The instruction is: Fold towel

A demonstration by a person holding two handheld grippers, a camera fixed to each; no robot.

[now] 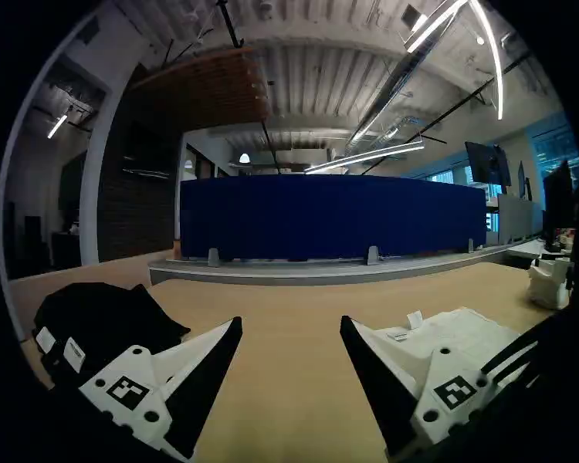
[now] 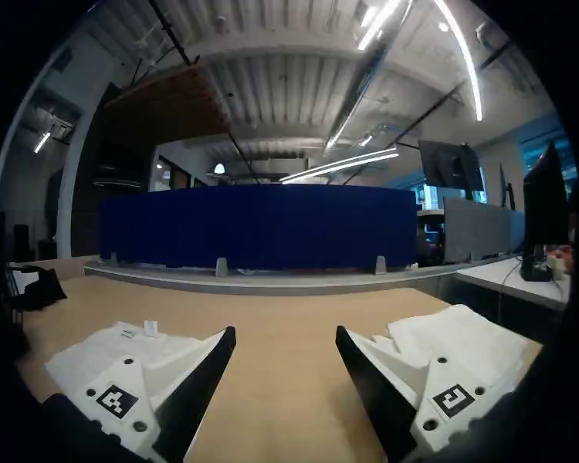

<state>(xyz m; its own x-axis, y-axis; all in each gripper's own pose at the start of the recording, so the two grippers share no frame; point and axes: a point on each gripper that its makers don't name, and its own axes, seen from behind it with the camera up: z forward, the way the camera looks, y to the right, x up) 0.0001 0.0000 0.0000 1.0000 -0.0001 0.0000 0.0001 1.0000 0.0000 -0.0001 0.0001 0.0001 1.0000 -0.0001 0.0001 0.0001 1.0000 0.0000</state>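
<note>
Two empty, wide-open tools: left hand-held gripper [image 1: 290, 321], right hand-held gripper [image 2: 285, 330]; white towel [image 1: 475, 330] tag [image 1: 414, 318] illegible.

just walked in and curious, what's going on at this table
A person holds a claw in each hand over a wooden table. The left claw and right claw are both open and grip nothing. A black cloth lies to the left, a white towel lies between the claws, and a second white towel lies to the right. No towel is being handled yet.
</note>
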